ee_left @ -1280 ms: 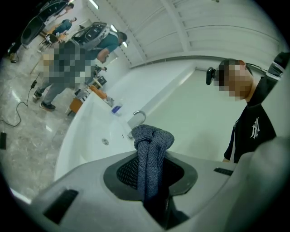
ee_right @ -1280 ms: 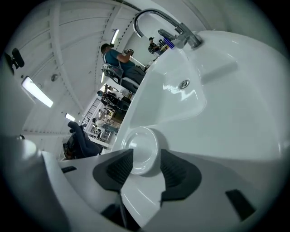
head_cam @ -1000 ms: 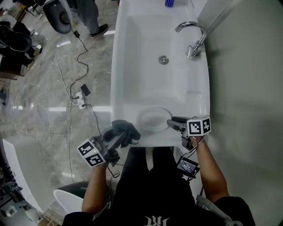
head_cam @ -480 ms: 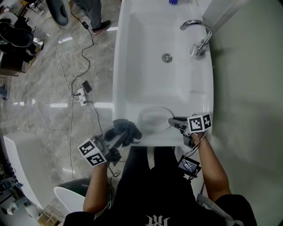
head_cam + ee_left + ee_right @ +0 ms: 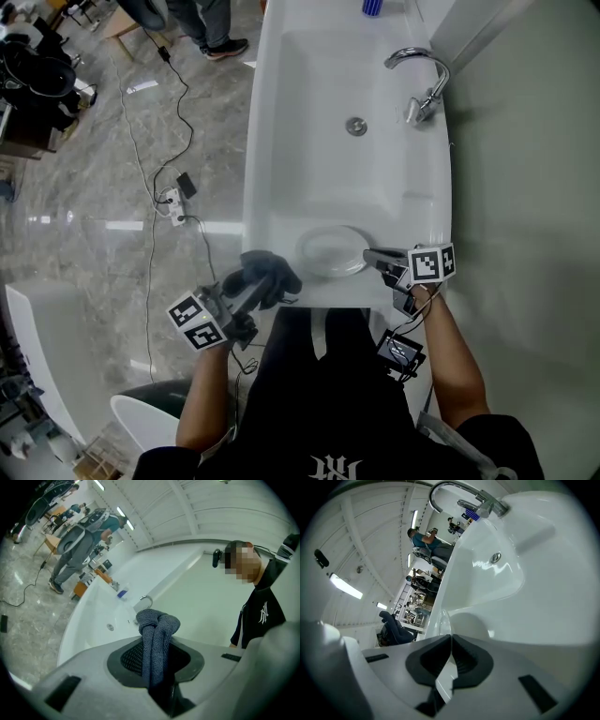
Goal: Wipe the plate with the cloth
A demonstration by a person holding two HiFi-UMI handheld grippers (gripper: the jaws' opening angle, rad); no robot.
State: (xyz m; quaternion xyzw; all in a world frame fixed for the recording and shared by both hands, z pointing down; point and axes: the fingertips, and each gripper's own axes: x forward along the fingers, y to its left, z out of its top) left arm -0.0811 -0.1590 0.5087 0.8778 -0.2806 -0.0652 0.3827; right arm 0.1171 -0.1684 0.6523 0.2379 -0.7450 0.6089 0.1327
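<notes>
Tongs at left [image 5: 155, 665] clamp cloth [image 5: 158, 620]; right tongs [image 5: 451, 644] just closed onto plate [image 5: 328, 251] rim.

Head view: overhead, steeply down, far; whole sink [image 5: 272, 187] plus left gripper [image 5: 251, 287] & right gripper [image 5: 369, 255].
Left gripper view: close behind jaws, approx level; cloth [image 5: 157, 630] between jaws, tap [image 5: 145, 601] beyond tips.
Right gripper view: close behind jaws, angled down; plate [image 5: 466, 623] rim between jaws, tap beyond tips.
Shared by all 3: sink, tap, drain [image 5: 356, 126].

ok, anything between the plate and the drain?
Nothing. Only bare white sink lies between the plate and the drain, as the head view shows.
</notes>
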